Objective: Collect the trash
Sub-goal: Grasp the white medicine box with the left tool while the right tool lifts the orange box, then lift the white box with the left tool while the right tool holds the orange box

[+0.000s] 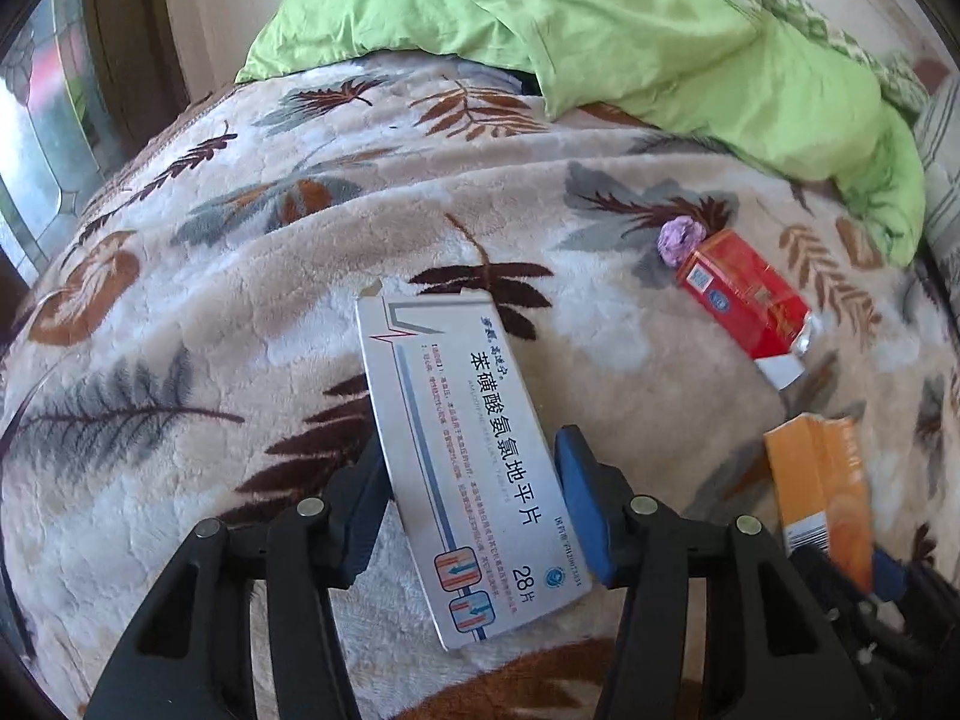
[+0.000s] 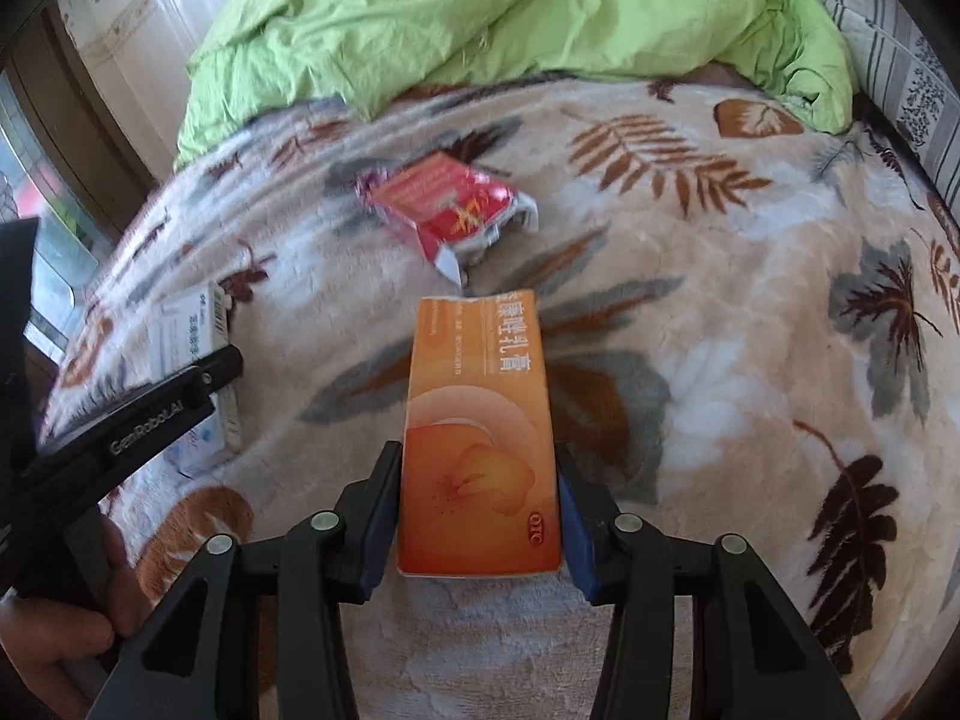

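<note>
A white medicine box (image 1: 444, 396) with blue lettering lies on the leaf-patterned fleece blanket (image 1: 180, 300). My left gripper (image 1: 471, 450) is shut on its near half, a blue pad against each long edge. An orange OTC box (image 2: 480, 420) sits lengthwise in my right gripper (image 2: 479, 456), pads pressing on both sides. A crumpled red cigarette pack (image 1: 741, 300) lies further out on the blanket, with a purple paper wad (image 1: 681, 240) beside it. The right wrist view shows the red pack (image 2: 456, 204) ahead and the white box (image 2: 192, 336) at left under a black finger (image 2: 198, 378).
A rumpled green duvet (image 2: 480, 18) is heaped along the far side of the bed. A striped pillow (image 2: 900, 60) lies at the far right. A glass door or window (image 1: 36, 120) stands past the bed's left edge. A person's hand (image 2: 48, 630) holds the left gripper's handle.
</note>
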`<state>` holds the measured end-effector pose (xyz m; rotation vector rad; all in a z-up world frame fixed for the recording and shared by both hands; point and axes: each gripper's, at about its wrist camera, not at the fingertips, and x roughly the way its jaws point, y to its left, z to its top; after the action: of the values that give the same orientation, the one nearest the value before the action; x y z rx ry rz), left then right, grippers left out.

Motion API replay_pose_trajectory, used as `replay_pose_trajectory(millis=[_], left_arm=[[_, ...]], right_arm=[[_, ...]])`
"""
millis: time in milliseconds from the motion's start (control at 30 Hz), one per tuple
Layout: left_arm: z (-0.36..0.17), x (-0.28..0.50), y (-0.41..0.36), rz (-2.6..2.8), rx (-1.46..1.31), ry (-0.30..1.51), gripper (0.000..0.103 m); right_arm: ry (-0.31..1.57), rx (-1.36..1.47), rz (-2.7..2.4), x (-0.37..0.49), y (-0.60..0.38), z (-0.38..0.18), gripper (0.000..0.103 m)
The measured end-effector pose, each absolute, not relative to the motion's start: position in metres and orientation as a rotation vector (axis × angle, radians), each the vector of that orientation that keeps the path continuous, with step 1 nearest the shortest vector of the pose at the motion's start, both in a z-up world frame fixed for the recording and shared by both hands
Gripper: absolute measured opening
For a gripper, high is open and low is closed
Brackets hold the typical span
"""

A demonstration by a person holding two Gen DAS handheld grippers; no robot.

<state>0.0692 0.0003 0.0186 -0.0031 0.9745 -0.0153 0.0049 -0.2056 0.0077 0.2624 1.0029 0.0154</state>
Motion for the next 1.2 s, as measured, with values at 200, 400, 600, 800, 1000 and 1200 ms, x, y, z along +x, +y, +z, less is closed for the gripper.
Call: replay_pose_trajectory(millis=[200, 400, 600, 800, 1000, 1200], left_arm=[[0.012, 0.072, 0.0, -0.034, -0.006, 0.969, 0.061], [0.01, 0.075, 0.0, -0.056, -0.013, 0.983, 0.065], [0.01, 0.069, -0.01, -0.048, 0.065, 0.956, 0.062], [0.024, 0.042, -0.017, -0.084, 0.085, 0.876, 0.05], [0.059, -0.007, -0.012, -0.118, 0.025, 0.791, 0.029], [0.078, -0.06, 0.004, -0.131, 0.008, 0.752, 0.029]], right_arm=[[1.003, 0.242, 0.019, 0.006, -0.205, 0.005, 0.05], [0.995, 0.224, 0.018, 0.005, -0.204, 0.005, 0.05], [0.983, 0.246, 0.016, 0.004, -0.205, 0.005, 0.05], [0.963, 0.256, 0.034, -0.003, -0.206, 0.013, 0.049], [0.8, 0.185, 0.018, -0.048, -0.204, 0.052, 0.049], [0.728, 0.214, 0.054, -0.107, -0.208, 0.069, 0.049]])
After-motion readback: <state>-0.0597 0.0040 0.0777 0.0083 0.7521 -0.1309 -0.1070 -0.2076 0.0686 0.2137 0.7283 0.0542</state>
